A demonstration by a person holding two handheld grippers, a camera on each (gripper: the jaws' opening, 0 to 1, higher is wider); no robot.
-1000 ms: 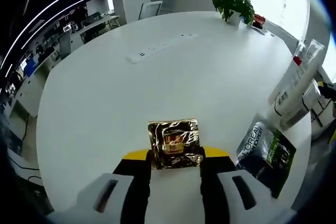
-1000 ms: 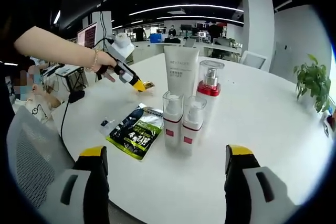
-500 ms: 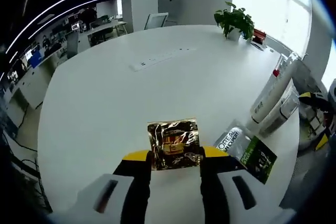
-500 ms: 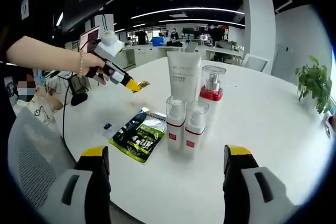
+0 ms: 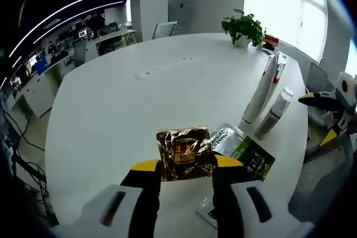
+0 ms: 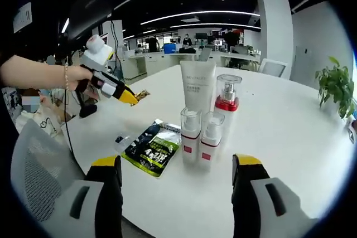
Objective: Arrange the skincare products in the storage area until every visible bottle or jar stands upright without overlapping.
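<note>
Left gripper (image 5: 185,166): clamped on a gold sachet (image 5: 185,153), held above the white round table (image 5: 139,104); in the right gripper view it (image 6: 136,97) hangs in the air left of the bottles, in a person's hand (image 6: 83,76).
Gold sachet: square, crinkled, shiny foil with a red-and-gold print at its middle; lower edge pinched between the yellow-tipped jaws.
Right gripper (image 6: 176,163): jaws spread wide, nothing between them, facing the bottle group from the table's edge.
Black-and-green sachet (image 6: 152,148): flat on the table, just left of the small bottles; glossy, with white lettering.
Small pump bottles (image 6: 198,137): two, upright, side by side, clear caps, white bodies with red bands.
White tube (image 6: 197,87): standing on its cap, behind the small pair.
Tall pump bottle (image 6: 226,97): upright beside the tube, clear cap, red collar.
Potted plant (image 5: 242,26): at the table's far edge.
</note>
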